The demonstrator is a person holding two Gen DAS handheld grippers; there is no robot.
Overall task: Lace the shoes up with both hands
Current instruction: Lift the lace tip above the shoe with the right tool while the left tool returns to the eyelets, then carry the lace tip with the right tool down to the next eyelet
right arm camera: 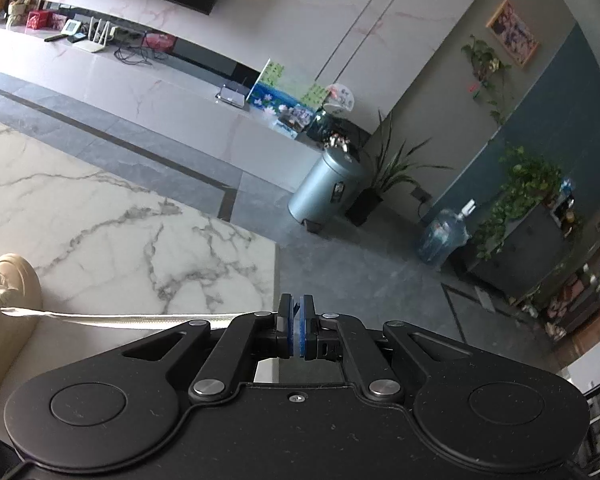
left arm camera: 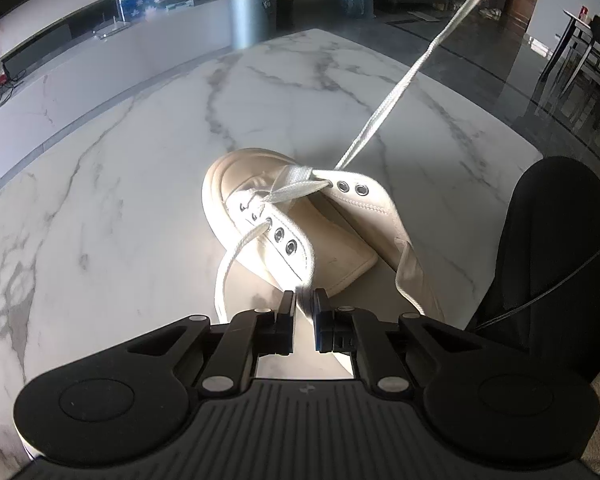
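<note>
A white canvas shoe (left arm camera: pixel 340 256) lies on the marble table (left arm camera: pixel 140 160), toe pointing away. My left gripper (left arm camera: pixel 304 298) is shut on the near edge of its left eyelet flap. One lace end (left arm camera: pixel 224 268) leaves a left eyelet and loops down beside the left finger. The other lace end (left arm camera: pixel 412 76) runs taut from the right eyelets up and out of the top right. In the right wrist view that lace (right arm camera: pixel 120 318) stretches from the shoe (right arm camera: pixel 12 280) at the left edge to my right gripper (right arm camera: pixel 298 304), which is shut on it past the table's corner.
A person's black-clad leg (left arm camera: pixel 556 260) is close to the shoe on the right. Off the table stand a silver bin (right arm camera: pixel 328 184), a potted plant (right arm camera: pixel 384 176) and a water bottle (right arm camera: pixel 440 236) on the dark floor. Chairs (left arm camera: pixel 580 60) are at the far right.
</note>
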